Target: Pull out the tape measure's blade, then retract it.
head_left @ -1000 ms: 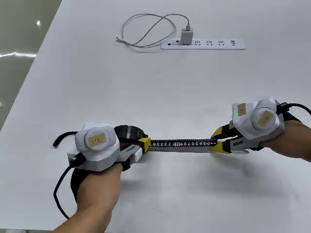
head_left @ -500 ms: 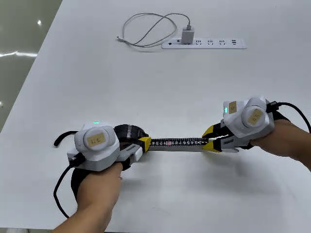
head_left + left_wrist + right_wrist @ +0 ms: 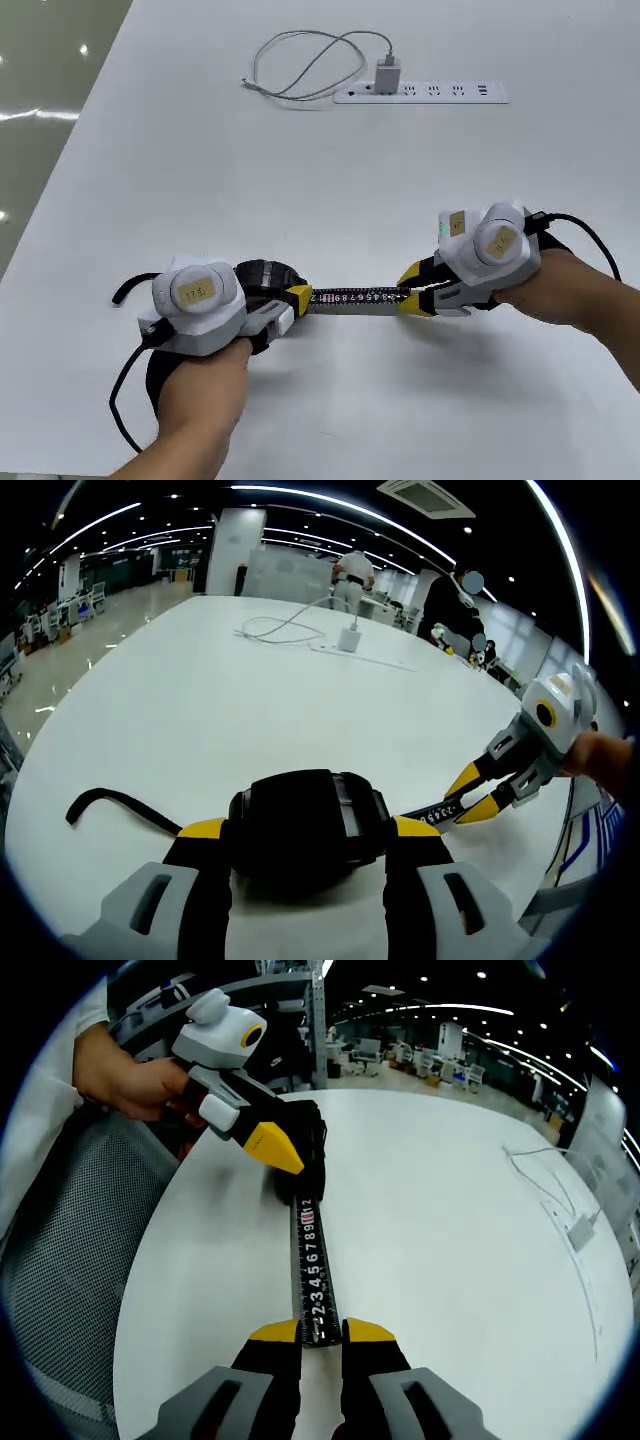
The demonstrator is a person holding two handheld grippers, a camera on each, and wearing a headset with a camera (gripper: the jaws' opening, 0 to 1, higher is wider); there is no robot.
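A black tape measure case [image 3: 268, 277] [image 3: 308, 818] [image 3: 303, 1147] rests on the white table, and my left gripper [image 3: 290, 300] [image 3: 310, 830] is shut on it across its sides. Its dark blade [image 3: 358, 298] [image 3: 312, 1272] with white numerals runs out to the right, a short length showing. My right gripper [image 3: 408, 293] [image 3: 320, 1332] is shut on the blade's end, yellow fingertips [image 3: 368, 1331] pinching it. In the left gripper view the right gripper [image 3: 478, 790] appears at the right with the blade [image 3: 437, 813] leading to it.
A white power strip [image 3: 420, 92] with a plugged charger [image 3: 386, 72] and a looped white cable [image 3: 300, 62] lies at the far side of the table [image 3: 300, 180]. The case's black wrist strap [image 3: 110, 805] trails left. People stand beyond the table in the left gripper view.
My right gripper has moved left toward the case, still holding the blade's end, so the exposed blade is shorter. The left gripper and case have stayed put.
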